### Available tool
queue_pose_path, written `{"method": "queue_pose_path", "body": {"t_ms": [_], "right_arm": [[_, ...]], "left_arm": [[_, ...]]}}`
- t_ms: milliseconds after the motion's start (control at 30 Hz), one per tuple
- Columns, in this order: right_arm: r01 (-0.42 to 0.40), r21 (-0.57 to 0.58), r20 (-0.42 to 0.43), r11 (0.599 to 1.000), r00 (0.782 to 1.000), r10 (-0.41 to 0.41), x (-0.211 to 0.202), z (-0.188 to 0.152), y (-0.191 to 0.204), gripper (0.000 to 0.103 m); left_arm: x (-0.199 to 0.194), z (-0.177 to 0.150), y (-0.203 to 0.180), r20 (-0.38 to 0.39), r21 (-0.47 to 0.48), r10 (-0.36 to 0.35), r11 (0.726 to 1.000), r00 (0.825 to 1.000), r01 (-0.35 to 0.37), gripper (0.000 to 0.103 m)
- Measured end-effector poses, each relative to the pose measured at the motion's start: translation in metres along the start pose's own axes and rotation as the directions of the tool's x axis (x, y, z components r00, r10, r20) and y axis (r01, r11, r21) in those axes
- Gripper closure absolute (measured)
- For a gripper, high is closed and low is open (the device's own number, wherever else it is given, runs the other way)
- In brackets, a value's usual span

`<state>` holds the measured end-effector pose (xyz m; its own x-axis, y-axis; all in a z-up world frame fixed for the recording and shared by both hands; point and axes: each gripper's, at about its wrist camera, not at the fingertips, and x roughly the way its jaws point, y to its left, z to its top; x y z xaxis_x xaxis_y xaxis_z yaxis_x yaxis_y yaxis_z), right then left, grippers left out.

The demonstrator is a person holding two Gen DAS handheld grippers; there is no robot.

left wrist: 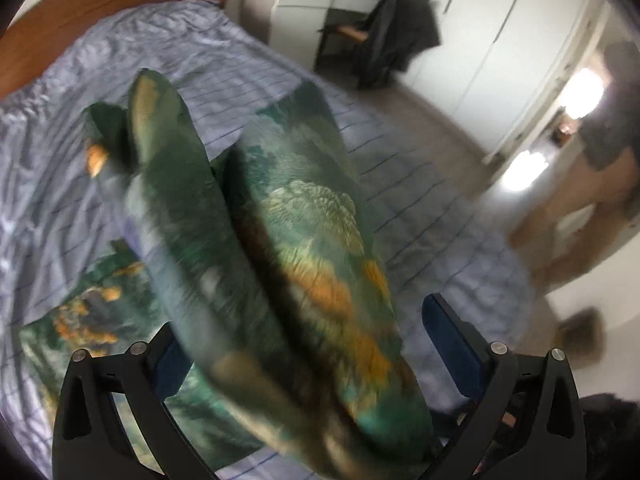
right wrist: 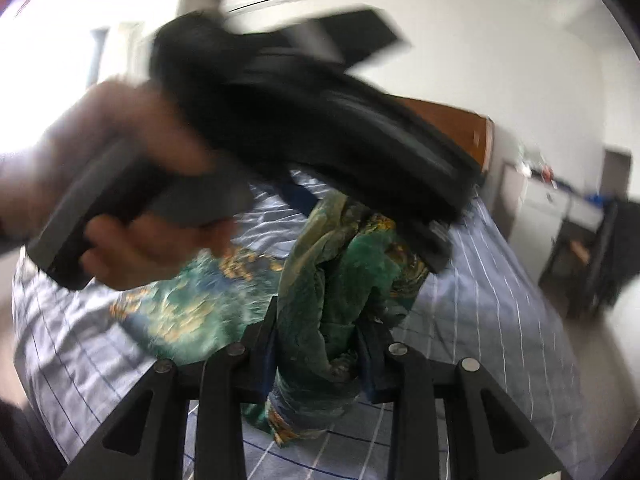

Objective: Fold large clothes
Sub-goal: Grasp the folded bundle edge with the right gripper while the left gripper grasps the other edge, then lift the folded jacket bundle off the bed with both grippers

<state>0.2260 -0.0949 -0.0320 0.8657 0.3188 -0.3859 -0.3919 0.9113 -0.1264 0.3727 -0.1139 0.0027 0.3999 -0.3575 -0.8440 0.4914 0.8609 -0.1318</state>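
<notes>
A green garment with orange and gold print (left wrist: 280, 220) rises in a thick bunch off the bed (left wrist: 120, 60). It fills the gap between the wide-set jaws of my left gripper (left wrist: 302, 316), which holds it up. Part of it still lies flat on the sheet (left wrist: 80, 320). In the right wrist view my right gripper (right wrist: 320, 320) is shut on a lower fold of the same garment (right wrist: 352, 272). Straight ahead of it, a hand (right wrist: 140, 248) carries the left gripper (right wrist: 366, 226) over the top of the bunch. The picture is blurred.
The bed has a blue striped sheet (right wrist: 480, 320) and a wooden headboard (left wrist: 100, 0). Beyond its far side stand a white desk (left wrist: 296, 8), a chair draped with dark clothing (left wrist: 392, 40) and white wardrobe doors (left wrist: 500, 40). A person (left wrist: 600, 140) stands by the doorway.
</notes>
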Motion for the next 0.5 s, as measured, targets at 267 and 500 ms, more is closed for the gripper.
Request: {"method": "queue_pose_path", "body": {"t_ms": [267, 500], "right_arm": [[-0.029, -0.045, -0.032, 0.999, 0.999, 0.027, 0.007, -0.003, 0.012, 0.061], [-0.22, 0.199, -0.053, 0.955, 0.971, 0.234, -0.015, -0.001, -0.03, 0.039]], "left_arm": [[-0.004, -0.018, 0.029, 0.01, -0.048, 0.027, 0.999, 1.0, -0.026, 0.074], [-0.032, -0.045, 0.116, 0.049, -0.185, 0.035, 0.982, 0.998, -0.025, 0.075]]}}
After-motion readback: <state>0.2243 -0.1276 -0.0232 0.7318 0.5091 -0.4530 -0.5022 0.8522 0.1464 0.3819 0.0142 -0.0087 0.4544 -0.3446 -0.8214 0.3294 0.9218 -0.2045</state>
